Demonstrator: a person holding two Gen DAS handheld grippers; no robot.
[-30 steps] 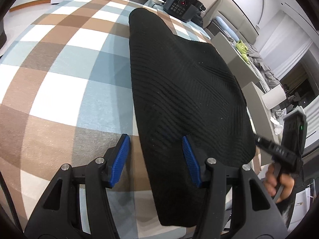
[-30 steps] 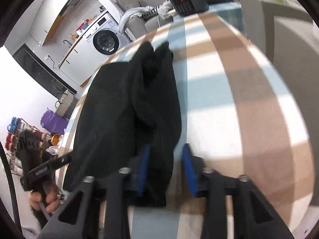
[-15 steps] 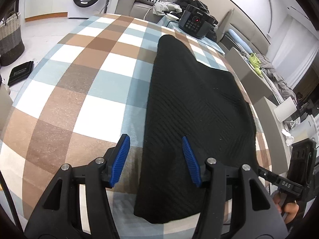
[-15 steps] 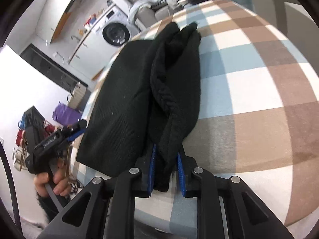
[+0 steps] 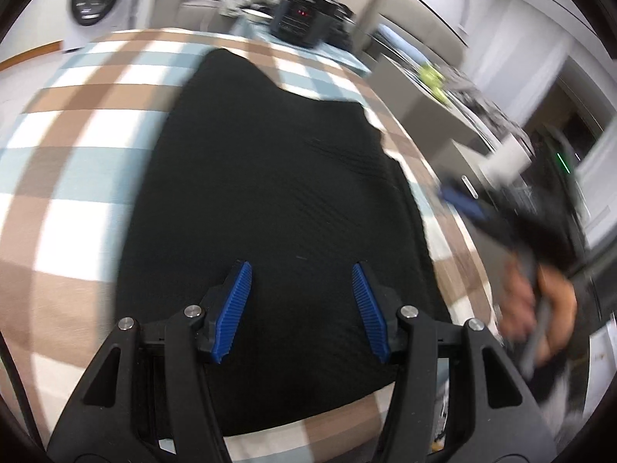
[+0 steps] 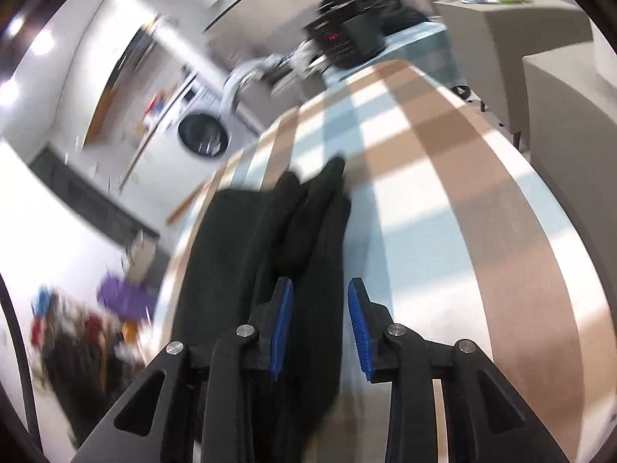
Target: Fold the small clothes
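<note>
- Left gripper (image 5: 300, 308): jaws spread, nothing pinched, over the near part of the black garment (image 5: 270, 193), which lies flat on the checked cloth (image 5: 69, 177).
- Right gripper (image 6: 318, 324): jaws have just been opening, the garment's bunched edge between them, pads apart.

Table cover: checked cloth (image 5: 77, 162) in brown, white and pale blue squares.
Laundry corner: white front-loading washing machine (image 6: 202, 139) against the far wall.
Far table edge: black appliance (image 5: 300, 19) with red display lights.
Side furniture: beige cabinets (image 6: 513, 19), yellow-green item on top.
Walls: white, brightly lit.
</note>
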